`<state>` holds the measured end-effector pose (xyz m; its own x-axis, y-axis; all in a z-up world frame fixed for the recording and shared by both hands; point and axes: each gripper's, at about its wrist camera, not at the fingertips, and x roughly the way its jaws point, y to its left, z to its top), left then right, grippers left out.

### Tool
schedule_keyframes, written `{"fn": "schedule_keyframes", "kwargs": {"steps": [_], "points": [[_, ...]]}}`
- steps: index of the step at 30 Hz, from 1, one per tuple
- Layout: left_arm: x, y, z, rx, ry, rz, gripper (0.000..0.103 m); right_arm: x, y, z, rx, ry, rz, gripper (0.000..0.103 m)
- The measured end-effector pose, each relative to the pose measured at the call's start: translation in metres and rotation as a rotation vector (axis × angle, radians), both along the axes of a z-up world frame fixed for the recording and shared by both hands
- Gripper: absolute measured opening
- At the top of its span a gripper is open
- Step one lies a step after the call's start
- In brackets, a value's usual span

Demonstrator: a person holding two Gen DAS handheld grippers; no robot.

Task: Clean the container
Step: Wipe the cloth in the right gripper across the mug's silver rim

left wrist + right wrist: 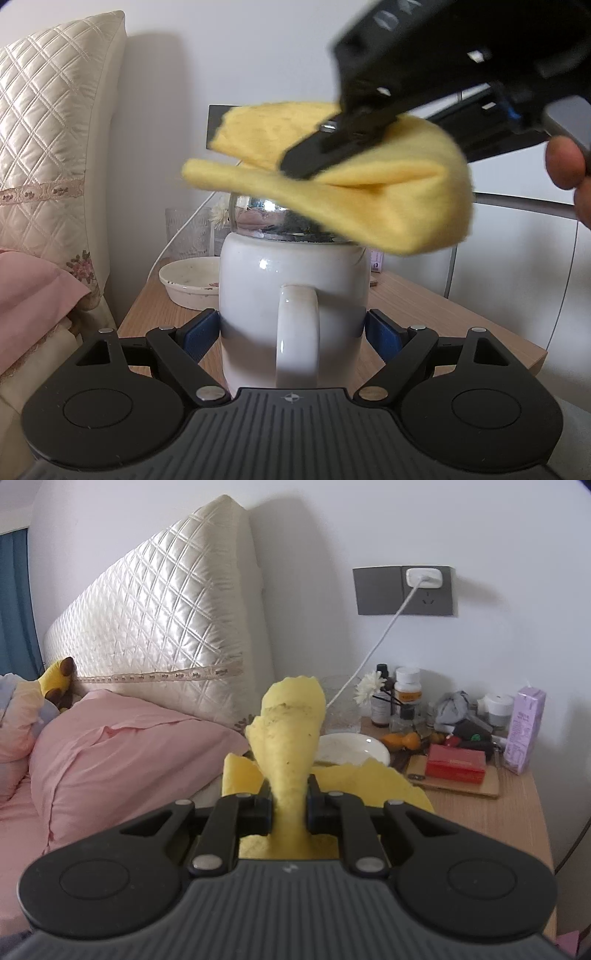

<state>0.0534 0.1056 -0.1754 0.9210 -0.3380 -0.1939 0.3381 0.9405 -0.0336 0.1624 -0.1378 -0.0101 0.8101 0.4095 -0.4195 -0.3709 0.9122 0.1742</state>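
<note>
My left gripper clamps the white container near the nightstand's front edge; my right gripper pinches the yellow cloth above its shiny lid. Hard wiping could tip it off.

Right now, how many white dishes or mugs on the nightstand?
2. The white mug with a shiny lid stands nearest, gripped by the left tool. The shallow white dish sits behind it, toward the bed. More could be hidden behind the yellow cloth.
</note>
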Motion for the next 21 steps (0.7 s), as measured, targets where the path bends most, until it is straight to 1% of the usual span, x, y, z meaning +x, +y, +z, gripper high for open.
{"fn": "schedule_keyframes", "kwargs": {"steps": [4, 8, 10, 17, 21], "points": [[0.003, 0.005, -0.005, 0.009, -0.004, -0.001, 0.088, 0.008, -0.01, -0.002, 0.014, -0.004, -0.025, 0.017], [-0.005, 0.008, -0.011, 0.022, -0.011, 0.0, 0.087, 0.016, 0.003, -0.003, -0.015, -0.017, -0.029, 0.017], [-0.002, 0.014, -0.014, 0.039, -0.02, -0.001, 0.087, 0.017, 0.01, -0.002, -0.023, -0.019, -0.016, 0.017], [-0.015, 0.017, -0.023, 0.036, -0.021, -0.001, 0.087, 0.002, 0.012, -0.001, 0.01, -0.009, 0.01, 0.017], [-0.019, 0.023, -0.026, 0.031, -0.017, -0.006, 0.087, -0.004, 0.001, -0.001, 0.018, -0.01, -0.029, 0.017]]}}
